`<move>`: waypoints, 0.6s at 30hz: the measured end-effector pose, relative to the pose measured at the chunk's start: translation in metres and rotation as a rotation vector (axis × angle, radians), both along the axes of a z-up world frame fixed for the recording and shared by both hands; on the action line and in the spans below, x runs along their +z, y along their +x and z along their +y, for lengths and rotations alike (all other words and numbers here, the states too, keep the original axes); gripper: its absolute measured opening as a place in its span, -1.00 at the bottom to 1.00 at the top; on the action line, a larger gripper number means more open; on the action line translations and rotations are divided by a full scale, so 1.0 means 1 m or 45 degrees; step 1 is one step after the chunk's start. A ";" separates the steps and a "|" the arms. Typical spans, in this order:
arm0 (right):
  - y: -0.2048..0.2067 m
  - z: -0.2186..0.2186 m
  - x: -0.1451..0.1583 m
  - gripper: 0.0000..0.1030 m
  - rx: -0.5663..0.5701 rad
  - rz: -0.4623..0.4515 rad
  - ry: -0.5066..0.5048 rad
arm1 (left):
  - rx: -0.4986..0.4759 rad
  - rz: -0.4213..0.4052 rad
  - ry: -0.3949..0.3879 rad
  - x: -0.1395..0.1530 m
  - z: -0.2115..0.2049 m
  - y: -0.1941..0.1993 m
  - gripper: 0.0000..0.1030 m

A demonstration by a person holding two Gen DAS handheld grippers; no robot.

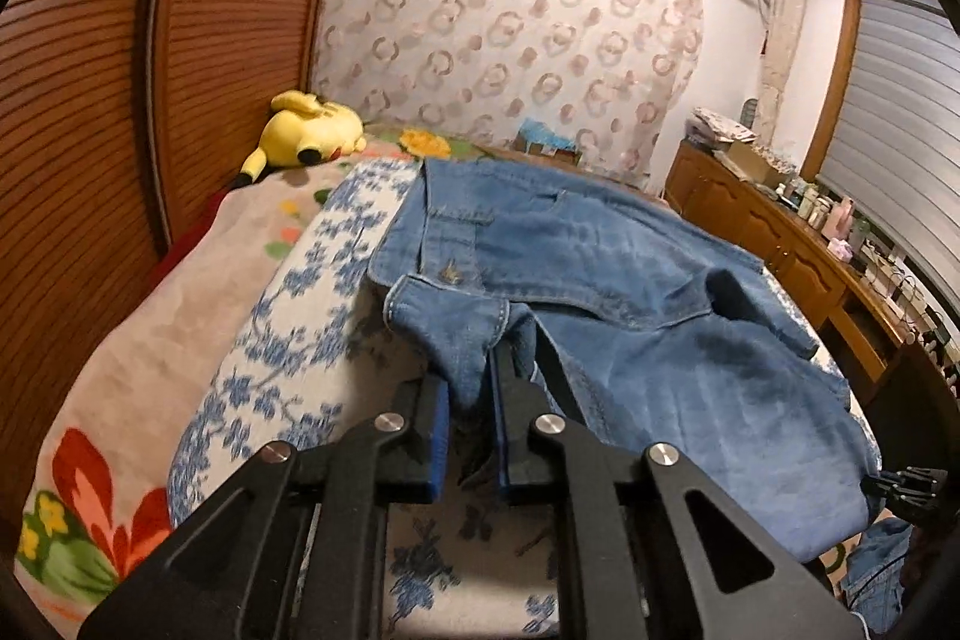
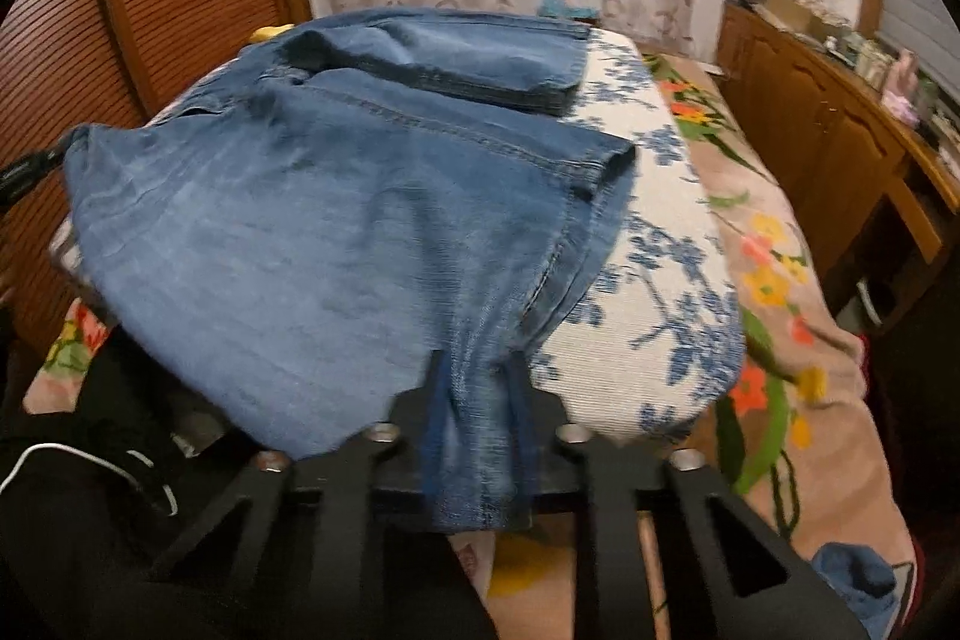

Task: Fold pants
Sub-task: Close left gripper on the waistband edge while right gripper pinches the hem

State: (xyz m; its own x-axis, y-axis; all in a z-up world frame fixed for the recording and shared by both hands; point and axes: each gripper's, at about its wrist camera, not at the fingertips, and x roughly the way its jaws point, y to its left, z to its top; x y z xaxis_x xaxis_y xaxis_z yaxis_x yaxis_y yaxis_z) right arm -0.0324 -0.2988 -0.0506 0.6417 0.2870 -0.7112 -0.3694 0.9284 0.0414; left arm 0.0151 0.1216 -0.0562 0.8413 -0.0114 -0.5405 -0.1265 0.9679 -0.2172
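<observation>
Gripping denim on both sides, two tongs lift a pair of jeans (image 1: 600, 244) above a blue-flowered board (image 1: 312, 280) on the bed (image 2: 798, 280).

The left tongs (image 1: 471, 400) are clamped on the waistband corner, the right tongs (image 2: 477, 400) on a bunched fold, likely to carry the near half over. The jeans' long axis seems to run left to right, with both leg hems pointing right.

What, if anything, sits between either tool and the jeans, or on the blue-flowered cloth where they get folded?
Nothing visible. The left tool and right tool are both shut on the blue denim jeans. The white, blue-flowered cloth beside them shows bare; the yellow plush toy lies beyond it.
</observation>
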 end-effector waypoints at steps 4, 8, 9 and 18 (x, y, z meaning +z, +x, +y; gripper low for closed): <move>0.004 -0.004 0.010 -0.83 0.011 -0.040 0.018 | -0.009 -0.059 0.012 0.017 -0.002 0.003 -0.77; 0.006 -0.011 0.035 -0.84 0.011 -0.129 0.049 | -0.017 -0.110 0.025 0.034 -0.002 0.011 -0.78; 0.008 -0.012 0.044 -0.84 0.014 -0.157 0.056 | -0.026 -0.123 0.031 0.039 -0.002 0.014 -0.78; 0.025 -0.014 0.082 -0.85 0.024 -0.316 0.077 | -0.044 -0.168 0.070 0.056 -0.002 0.036 -0.79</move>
State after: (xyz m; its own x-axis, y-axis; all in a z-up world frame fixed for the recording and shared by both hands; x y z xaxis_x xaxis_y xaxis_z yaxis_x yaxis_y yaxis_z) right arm -0.0069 -0.3128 0.0313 0.7888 0.3380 -0.5135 -0.3926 0.9197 0.0023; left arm 0.0510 0.1192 0.0000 0.9047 -0.0151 -0.4258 -0.0667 0.9820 -0.1766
